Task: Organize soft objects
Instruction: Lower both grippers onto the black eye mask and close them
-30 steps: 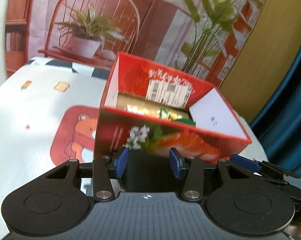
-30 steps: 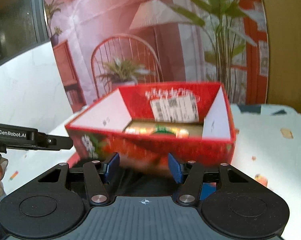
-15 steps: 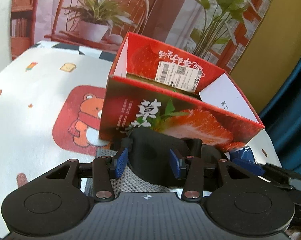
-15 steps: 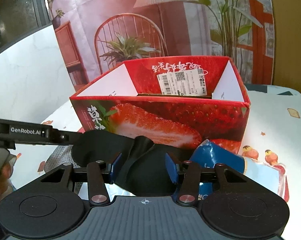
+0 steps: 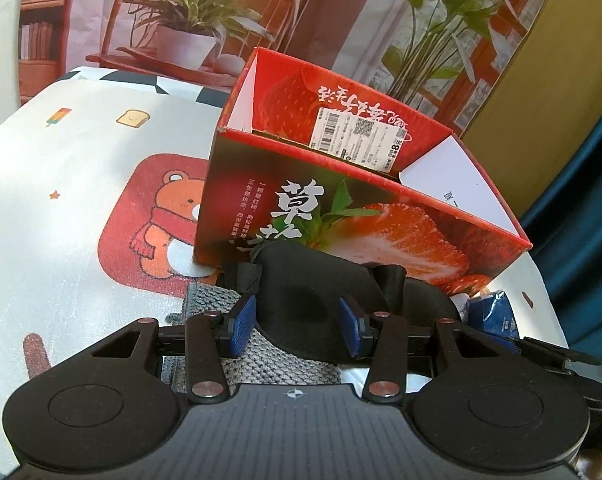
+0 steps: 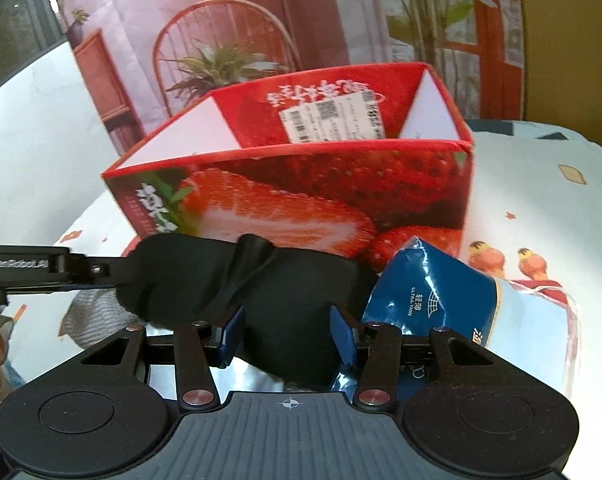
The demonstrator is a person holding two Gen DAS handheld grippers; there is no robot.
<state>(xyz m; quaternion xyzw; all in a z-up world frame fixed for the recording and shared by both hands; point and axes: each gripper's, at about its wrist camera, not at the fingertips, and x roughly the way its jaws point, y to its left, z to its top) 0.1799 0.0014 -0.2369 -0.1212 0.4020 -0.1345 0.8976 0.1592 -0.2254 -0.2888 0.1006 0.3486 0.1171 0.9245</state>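
Black eye mask (image 5: pixel 321 300) lies low centre in both views, in front of the red strawberry box (image 5: pixel 341 216), partly over a grey knit cloth (image 5: pixel 261 364). Left gripper (image 5: pixel 297 326): jaws apart, blue pads either side of the mask's left half, no visible squeeze. Right gripper (image 6: pixel 287 336): jaws also apart, straddling the mask's (image 6: pixel 261 292) right half. Contact between pads and mask cannot be told in either view. Blue foil pack (image 6: pixel 433 292) sits just right of the mask, touching it, lower right of the right view. All on a cartoon-print tablecloth (image 5: pixel 61 208).
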